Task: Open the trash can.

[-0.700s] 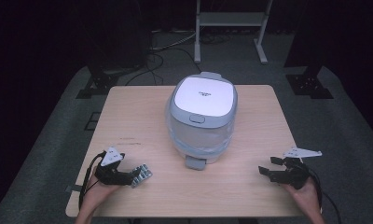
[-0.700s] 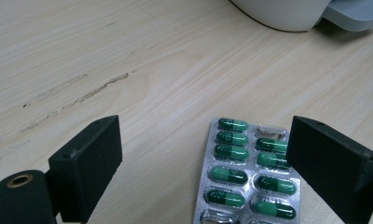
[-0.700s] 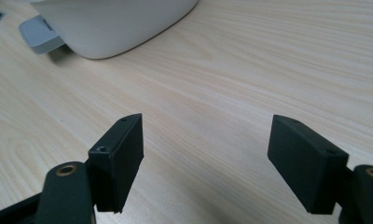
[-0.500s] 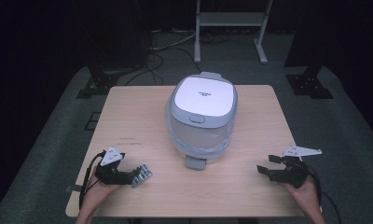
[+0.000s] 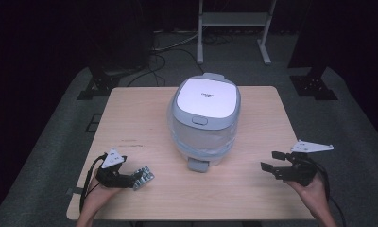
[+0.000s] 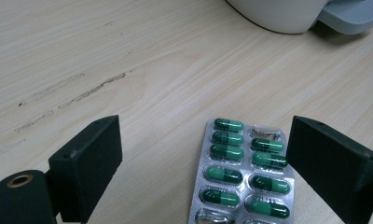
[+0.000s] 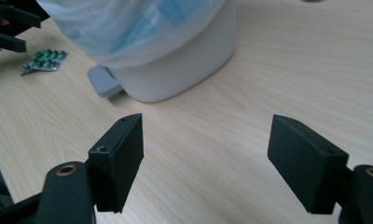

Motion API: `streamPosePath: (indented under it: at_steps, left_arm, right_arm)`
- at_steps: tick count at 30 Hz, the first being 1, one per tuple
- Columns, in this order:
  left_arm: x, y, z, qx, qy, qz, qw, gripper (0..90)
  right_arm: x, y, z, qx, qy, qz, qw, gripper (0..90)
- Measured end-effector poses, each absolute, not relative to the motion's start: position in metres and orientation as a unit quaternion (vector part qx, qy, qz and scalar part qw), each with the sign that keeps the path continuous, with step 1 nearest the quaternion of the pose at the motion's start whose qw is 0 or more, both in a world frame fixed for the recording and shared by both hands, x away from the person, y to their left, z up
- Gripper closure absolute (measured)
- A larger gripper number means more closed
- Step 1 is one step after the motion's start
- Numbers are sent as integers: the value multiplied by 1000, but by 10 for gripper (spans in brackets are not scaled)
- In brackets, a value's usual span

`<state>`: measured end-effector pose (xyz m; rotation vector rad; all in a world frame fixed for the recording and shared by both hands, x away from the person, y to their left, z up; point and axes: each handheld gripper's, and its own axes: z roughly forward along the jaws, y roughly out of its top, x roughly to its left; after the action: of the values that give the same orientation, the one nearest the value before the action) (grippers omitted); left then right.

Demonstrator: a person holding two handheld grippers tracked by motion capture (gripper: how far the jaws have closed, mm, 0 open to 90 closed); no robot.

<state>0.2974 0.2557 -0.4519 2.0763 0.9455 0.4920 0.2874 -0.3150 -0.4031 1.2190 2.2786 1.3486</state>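
A blister pack of green capsules (image 6: 243,172) lies flat on the wooden table (image 5: 130,118) near its front left corner. My left gripper (image 5: 132,179) rests low over the table with the blister pack (image 5: 143,176) at its tips. In the left gripper view my left gripper (image 6: 204,142) stands open around the pack. The pack lies close to the right jaw and far from the left one, and neither pad presses on it. My right gripper (image 5: 268,161) is held open above the table's front right with nothing between its jaws, as the right gripper view (image 7: 208,144) also shows.
A white pedal bin (image 5: 206,118) with a shut lid and a clear plastic liner stands in the middle of the table, its grey pedal (image 5: 198,164) facing the front edge. From the right gripper view, the bin (image 7: 175,70) is ahead and the blister pack (image 7: 44,59) is beyond it.
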Motion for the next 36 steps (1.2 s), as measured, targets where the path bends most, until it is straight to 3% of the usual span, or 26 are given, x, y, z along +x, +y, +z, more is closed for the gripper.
streamPosePath:
  at_steps: [36]
  left_arm:
    - [298,255,-453,824,368,187,389,97]
  right_arm:
    - [303,-267,-293,337,820,444,128,258]
